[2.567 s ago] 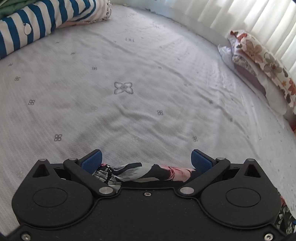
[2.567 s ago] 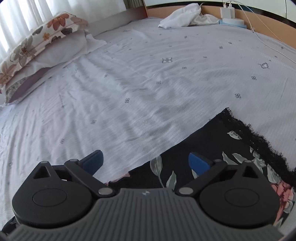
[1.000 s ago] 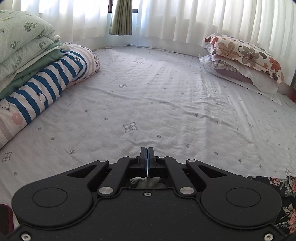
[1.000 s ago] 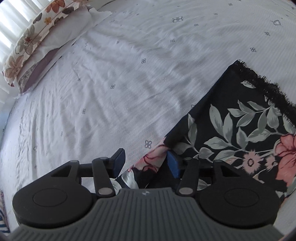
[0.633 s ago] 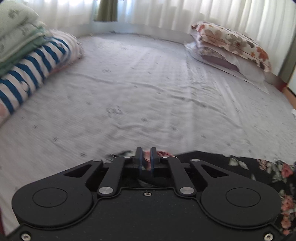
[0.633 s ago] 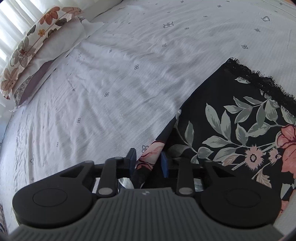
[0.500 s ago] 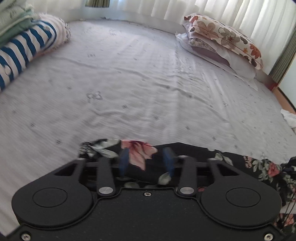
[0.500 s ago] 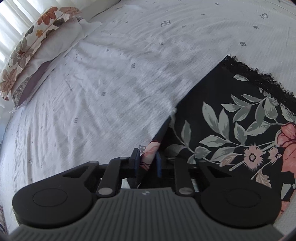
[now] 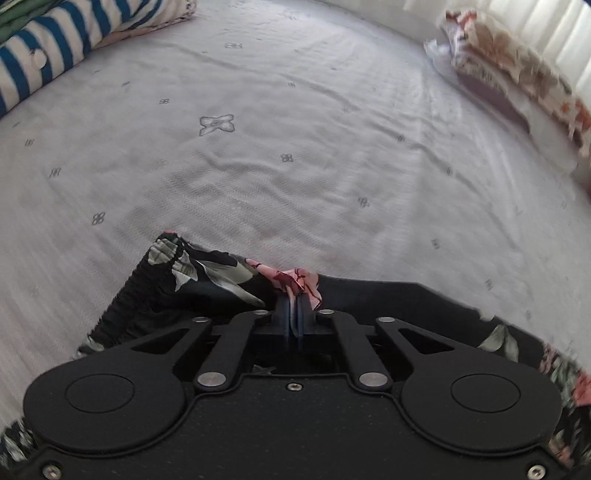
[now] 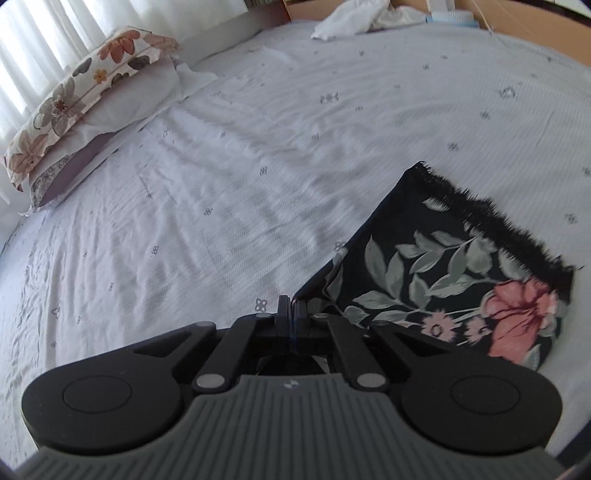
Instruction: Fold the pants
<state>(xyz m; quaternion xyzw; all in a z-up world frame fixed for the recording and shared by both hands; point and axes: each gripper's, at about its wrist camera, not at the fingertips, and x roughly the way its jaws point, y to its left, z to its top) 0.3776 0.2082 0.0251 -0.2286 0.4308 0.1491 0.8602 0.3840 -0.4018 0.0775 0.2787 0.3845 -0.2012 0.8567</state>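
The pants [image 9: 192,273] are black with a floral print and lie on the white bed sheet [image 9: 295,166]. In the left wrist view my left gripper [image 9: 293,310] is shut on a pink-printed fold of the pants near the gathered waistband [image 9: 129,295]. In the right wrist view my right gripper [image 10: 291,310] is shut on the edge of a pant leg [image 10: 443,266], whose black lace hem [image 10: 491,218] lies flat on the sheet [image 10: 258,166] to the right.
A striped blue and white bolster [image 9: 74,48] lies at the far left. Floral pillows [image 9: 517,85] sit at the far right, and also show in the right wrist view [image 10: 85,99]. A white cloth [image 10: 358,14] and a wooden headboard [image 10: 535,26] are at the back.
The left gripper opened over the pants, then shut again on a fold of them. The right gripper closed from open to shut on the pant leg edge and has lifted it slightly.
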